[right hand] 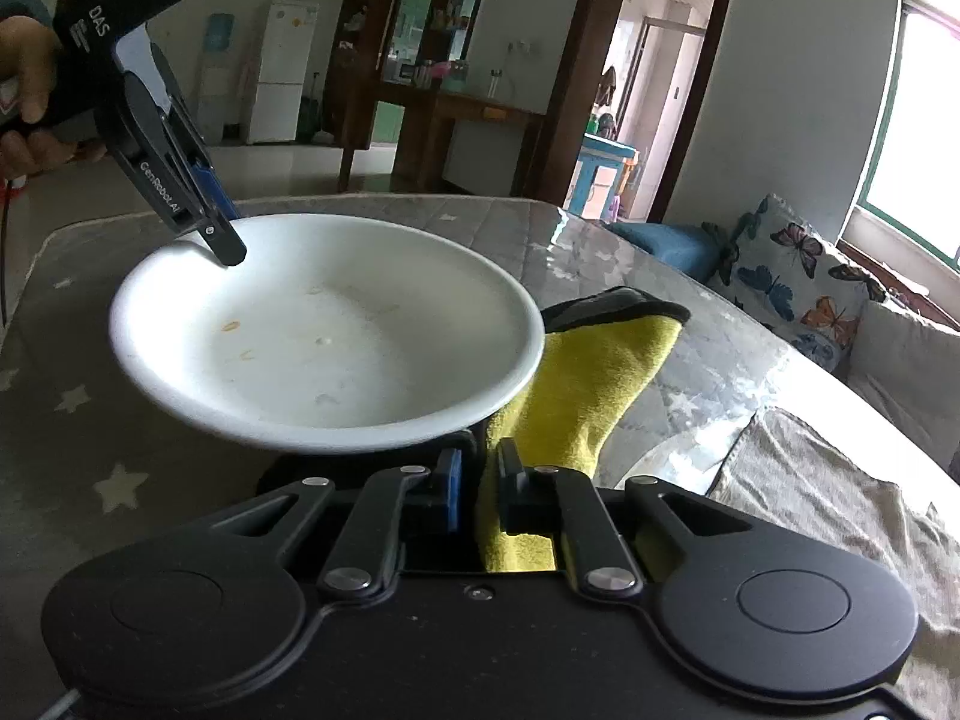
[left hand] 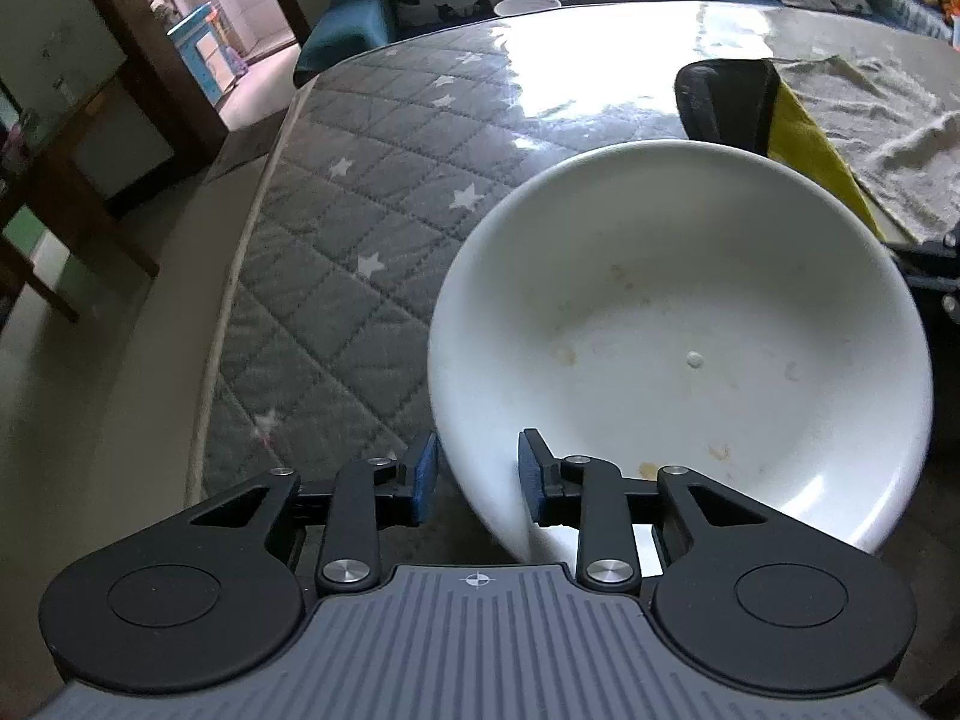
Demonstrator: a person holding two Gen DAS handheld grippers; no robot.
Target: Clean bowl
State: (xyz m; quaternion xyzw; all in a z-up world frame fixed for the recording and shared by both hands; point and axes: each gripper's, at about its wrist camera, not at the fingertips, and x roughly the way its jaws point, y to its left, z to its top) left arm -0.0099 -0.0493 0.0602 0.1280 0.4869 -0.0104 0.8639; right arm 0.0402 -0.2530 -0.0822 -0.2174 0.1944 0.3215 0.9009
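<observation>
Bowl, white and flecked with brownish smears, hangs tilted above the star-quilted worktop, its rim pinched in the jaws of the left gripper. The right gripper sits just below the bowl, jaws narrowed on a yellow cloth. A grey towel lies beyond.

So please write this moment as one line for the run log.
left claw: shut on bowl rim, bowl lifted, tilted | right claw: shut on yellow cloth | bowl: stains inside | wiping: not yet begun
</observation>
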